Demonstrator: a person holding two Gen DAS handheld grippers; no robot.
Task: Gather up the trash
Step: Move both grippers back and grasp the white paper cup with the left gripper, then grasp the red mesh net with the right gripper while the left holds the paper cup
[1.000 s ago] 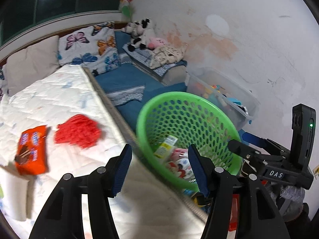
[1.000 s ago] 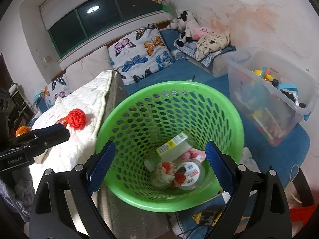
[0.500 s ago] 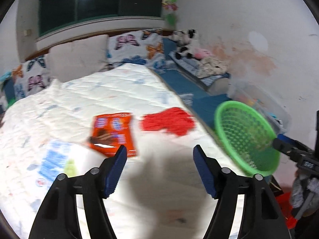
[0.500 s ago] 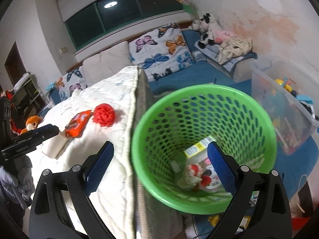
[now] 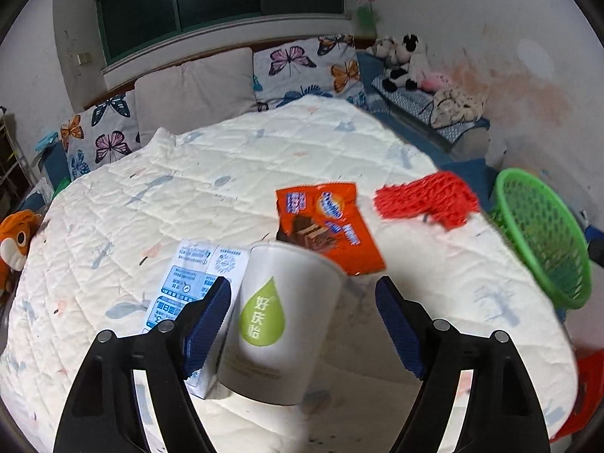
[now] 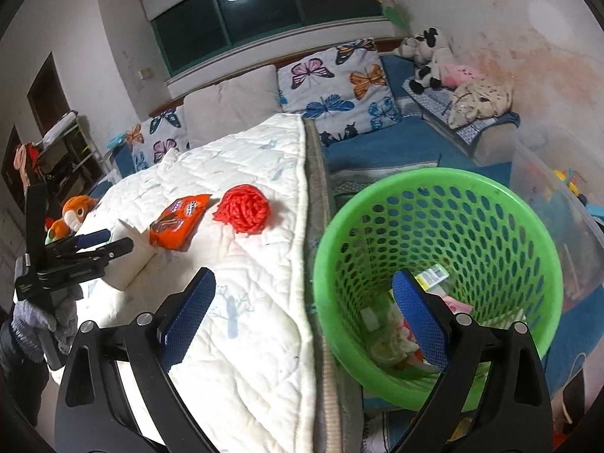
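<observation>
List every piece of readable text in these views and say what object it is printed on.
"好庆怡": green drop on the white paper cup, between the open left gripper fingers.
Orange snack wrapper: round logo and white lettering, too blurred to read.
White-and-blue milk carton: blue print, too small to read.
Yellow-labelled carton in the green plastic basket: barcode only, unreadable.
Left gripper body lettering, right wrist view: too small.

The left wrist view looks low across the white quilted bed towards the dark window, close to a white paper cup; the right wrist view looks down beside that bed into the green perforated plastic basket; both share the crumpled red mesh wad.
</observation>
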